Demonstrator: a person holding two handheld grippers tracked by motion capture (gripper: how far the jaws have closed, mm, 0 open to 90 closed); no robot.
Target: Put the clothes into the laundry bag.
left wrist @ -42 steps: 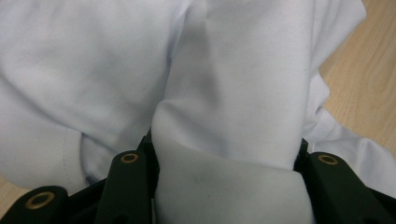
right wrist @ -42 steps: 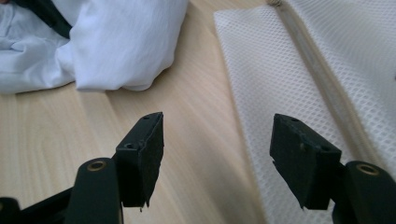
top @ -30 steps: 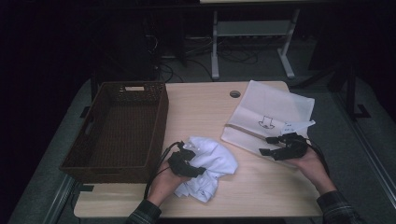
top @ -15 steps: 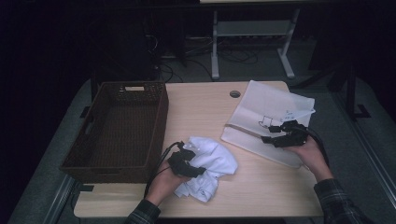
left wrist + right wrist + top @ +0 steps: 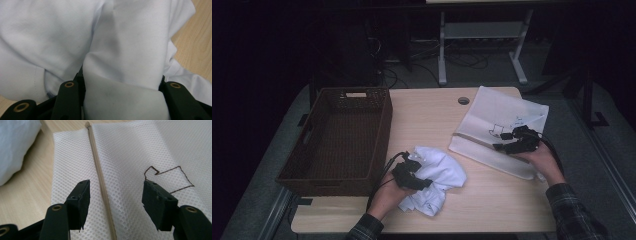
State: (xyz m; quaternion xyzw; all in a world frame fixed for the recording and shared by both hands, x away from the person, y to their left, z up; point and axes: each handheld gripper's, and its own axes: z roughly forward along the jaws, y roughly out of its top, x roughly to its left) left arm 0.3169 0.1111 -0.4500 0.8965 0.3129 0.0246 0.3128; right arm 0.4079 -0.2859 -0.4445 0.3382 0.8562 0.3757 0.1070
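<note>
Jaws of the left gripper (image 5: 424,183) are clenched on a thick fold of the white garment (image 5: 437,177); in the left gripper view the cloth (image 5: 125,75) bulges up between the two black jaws and spills over both sides, so the hold looks firm. That garment lies crumpled on the wooden table (image 5: 427,120), just right of the brown wicker basket (image 5: 337,140) and near the table's front edge.

Farther right of the basket, past the garment, lies the white mesh laundry bag (image 5: 497,125), flat on the table with its far corner hanging over the right edge. The right gripper (image 5: 501,147) hovers low over the bag's near part, jaws released and apart with nothing between the pads. In the right gripper view the bag's beige zipper (image 5: 100,175) runs straight up between the two jaws, a little nearer the left one, and the stitched brown outline (image 5: 167,178) sits beside the right jaw.

My reading is that the step in hand is opening the bag so the garment can go in. The next move likely calls for lowering the right jaws onto the mesh beside the zipper, or finding its pull, which I cannot make out, and pinching one layer only, while the left hand holds its bundle ready.
</note>
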